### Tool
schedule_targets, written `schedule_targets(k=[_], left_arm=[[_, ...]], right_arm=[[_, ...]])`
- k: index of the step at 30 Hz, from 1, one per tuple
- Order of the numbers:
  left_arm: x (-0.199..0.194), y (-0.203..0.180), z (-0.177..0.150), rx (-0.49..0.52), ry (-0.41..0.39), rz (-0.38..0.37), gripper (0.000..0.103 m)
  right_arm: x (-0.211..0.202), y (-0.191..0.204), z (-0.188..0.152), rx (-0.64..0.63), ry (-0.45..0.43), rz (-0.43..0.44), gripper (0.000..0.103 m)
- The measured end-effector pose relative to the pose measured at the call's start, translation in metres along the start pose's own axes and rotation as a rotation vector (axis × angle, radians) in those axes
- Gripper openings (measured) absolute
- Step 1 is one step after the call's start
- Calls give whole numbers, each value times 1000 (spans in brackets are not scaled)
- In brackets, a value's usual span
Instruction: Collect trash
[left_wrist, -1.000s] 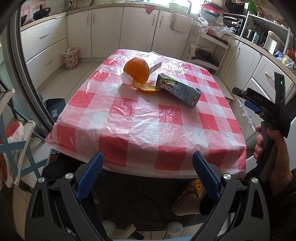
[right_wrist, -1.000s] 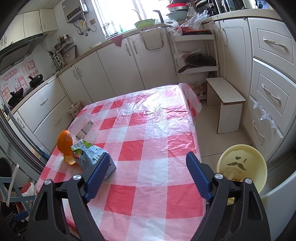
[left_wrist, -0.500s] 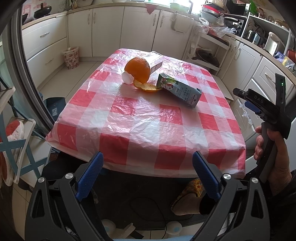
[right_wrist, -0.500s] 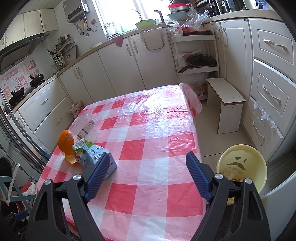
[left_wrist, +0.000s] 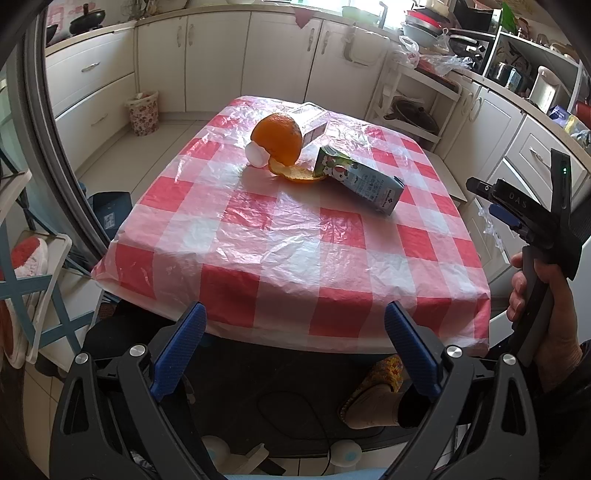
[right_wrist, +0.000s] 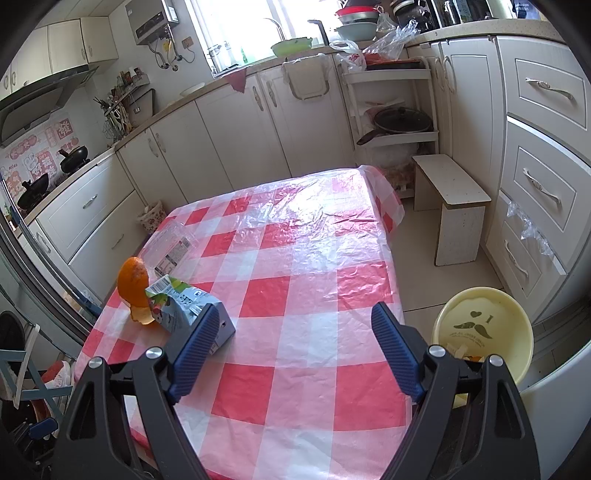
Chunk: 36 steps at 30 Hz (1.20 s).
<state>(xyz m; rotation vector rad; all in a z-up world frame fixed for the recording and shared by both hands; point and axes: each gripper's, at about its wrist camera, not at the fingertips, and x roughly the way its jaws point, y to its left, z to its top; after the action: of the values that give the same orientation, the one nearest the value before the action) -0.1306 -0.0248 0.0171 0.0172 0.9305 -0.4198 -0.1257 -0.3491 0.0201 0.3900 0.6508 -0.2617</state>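
My left claw hangs just off the near edge of the table, its blue fingers spread wide with nothing between them. My right claw is over the table's near corner, fingers likewise wide apart and empty; in the left view it shows off to the right, gripped by my right hand.

Close ahead of the right claw's left finger lies a blue-grey milk carton on its side, its near end partly hidden behind that finger; from the left claw it sits well ahead and to the right. Touching the carton's far end is a curl of orange peel, and the larger orange peel shell stands just behind it. A small white wad rests against the shell's left side. Beyond the shell lies a clear plastic wrapper with a printed label, flat on the red-and-white checked cloth.

Down to the right of the right claw, on the floor beside the table, stands a yellow bin. Farthest off, a small flowered basket sits by the cabinets.
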Motion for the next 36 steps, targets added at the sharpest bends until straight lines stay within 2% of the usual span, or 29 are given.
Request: schedule_targets(k=[25,30,36], left_arm=[[-1,6,2,-11,-3,6,93],[-8,39,18,-78,-38,4,93],[-3,79,40,-172,-54,-8,93]], right_arm=[[0,-2,2,-9,12,9,81],[-3,0,6,-12,4,37,82],[-1,19,1,-111,14,115,87]])
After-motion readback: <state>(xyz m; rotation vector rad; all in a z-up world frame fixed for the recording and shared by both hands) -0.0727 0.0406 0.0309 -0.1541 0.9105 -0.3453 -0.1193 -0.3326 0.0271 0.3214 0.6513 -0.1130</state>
